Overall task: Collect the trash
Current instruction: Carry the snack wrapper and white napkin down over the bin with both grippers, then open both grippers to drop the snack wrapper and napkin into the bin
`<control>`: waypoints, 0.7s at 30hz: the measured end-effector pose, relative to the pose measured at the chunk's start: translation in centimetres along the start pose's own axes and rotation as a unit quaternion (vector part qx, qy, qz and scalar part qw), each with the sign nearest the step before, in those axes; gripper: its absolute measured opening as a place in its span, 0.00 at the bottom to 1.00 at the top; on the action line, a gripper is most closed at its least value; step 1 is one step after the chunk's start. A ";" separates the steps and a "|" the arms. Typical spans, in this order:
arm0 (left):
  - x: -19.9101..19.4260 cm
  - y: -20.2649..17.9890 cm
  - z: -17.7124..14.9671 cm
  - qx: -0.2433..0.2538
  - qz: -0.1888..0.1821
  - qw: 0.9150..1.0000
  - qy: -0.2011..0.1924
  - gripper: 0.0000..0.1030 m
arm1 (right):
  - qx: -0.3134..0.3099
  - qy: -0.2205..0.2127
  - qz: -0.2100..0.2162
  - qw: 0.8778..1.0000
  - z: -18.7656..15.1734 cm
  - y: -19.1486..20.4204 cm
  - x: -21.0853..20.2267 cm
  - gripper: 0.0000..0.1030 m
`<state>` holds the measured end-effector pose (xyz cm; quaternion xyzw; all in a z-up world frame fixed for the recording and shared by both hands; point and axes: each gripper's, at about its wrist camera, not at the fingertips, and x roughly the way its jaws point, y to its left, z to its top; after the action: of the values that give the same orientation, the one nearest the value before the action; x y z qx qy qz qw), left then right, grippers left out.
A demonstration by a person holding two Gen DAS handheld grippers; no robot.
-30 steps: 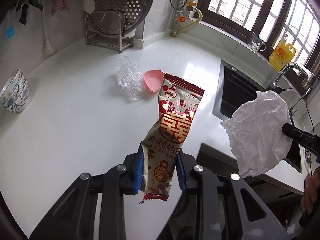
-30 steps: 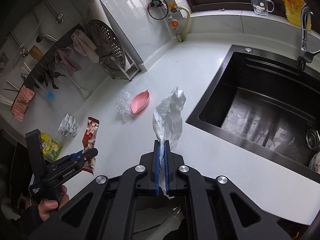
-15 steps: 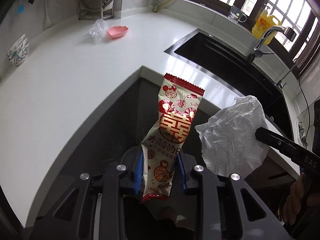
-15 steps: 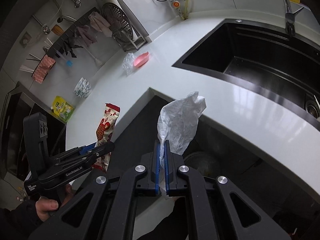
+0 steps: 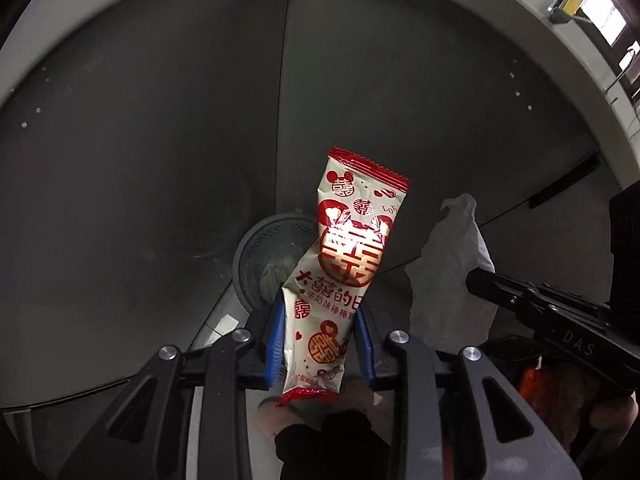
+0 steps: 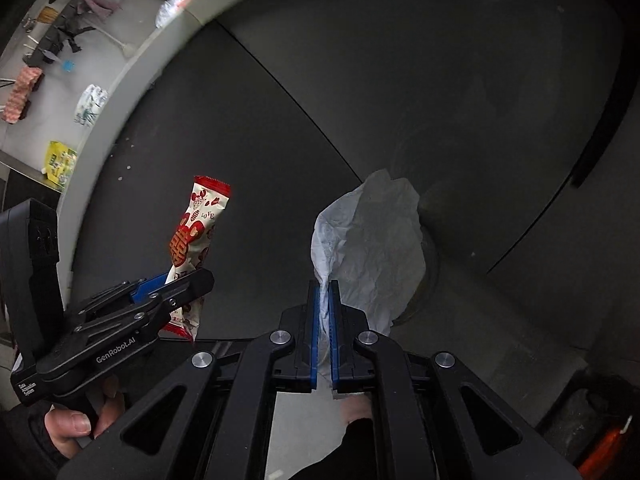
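The left gripper (image 5: 320,336) is clamped on the lower part of a red-and-cream snack wrapper (image 5: 352,256), whose blue pads (image 5: 276,334) press its two sides while most of the packet stands up and forward out of the grip, its crimped red end uppermost. Just behind the wrapper, low against the dark cabinet fronts (image 5: 160,128), sits a grey mesh trash bin (image 5: 256,248) with something pale already inside; the wrapper overlaps the bin's right rim in the left wrist view, so the packet appears to hang close above or just short of its mouth, though how far over it cannot be told. The right gripper (image 6: 325,344) is pinched nearly flat on the bottom edge of a crumpled white tissue (image 6: 372,248), which fans upward and to the right of the pads; in the left wrist view the same tissue (image 5: 452,272) hangs to the right of the wrapper, apart from it and not over the bin. The white countertop edge (image 6: 132,68) curves well above both tools. Judging by this, the step in hand is carrying both pieces down to the bin for disposal. Next, each piece likely needs centring over the bin's opening before its grip is released, the tissue needing the larger shift leftward.
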<state>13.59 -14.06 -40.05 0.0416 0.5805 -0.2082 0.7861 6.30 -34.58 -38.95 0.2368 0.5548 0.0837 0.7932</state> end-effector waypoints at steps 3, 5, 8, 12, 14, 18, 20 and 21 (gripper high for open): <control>5.5 1.6 -1.2 -0.004 0.002 1.000 0.022 0.29 | 0.009 0.019 -0.003 1.000 -0.7 -2.0 5.4 0.04; 8.9 2.7 -1.7 -0.006 0.011 0.999 0.032 0.29 | 0.010 0.032 -0.007 0.999 -1.1 -3.3 9.0 0.04; 13.5 4.2 -2.2 -0.014 0.012 0.999 0.046 0.29 | 0.013 0.046 -0.012 0.999 -1.3 -5.3 13.7 0.04; 18.5 5.8 -2.5 -0.018 0.013 0.998 0.056 0.30 | 0.019 0.048 -0.017 0.999 -0.9 -7.1 18.8 0.04; 20.4 6.3 -2.7 -0.022 0.013 0.998 0.057 0.30 | 0.022 0.046 -0.017 0.999 -0.6 -7.9 20.9 0.04; 23.1 6.7 -2.4 -0.027 0.012 0.998 0.054 0.33 | 0.034 0.051 -0.027 0.998 -0.5 -9.1 24.7 0.05; 24.1 7.0 -2.1 -0.024 0.013 0.998 0.053 0.33 | 0.033 0.059 -0.036 0.997 -0.3 -9.3 26.5 0.05; 24.6 7.2 -2.0 -0.023 0.014 0.998 0.054 0.34 | 0.033 0.062 -0.040 0.997 0.1 -8.9 27.4 0.05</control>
<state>20.41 -13.78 -64.83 0.0431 0.6260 -0.1814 0.7572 15.40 -31.59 -66.13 0.2350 0.6142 0.0479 0.7519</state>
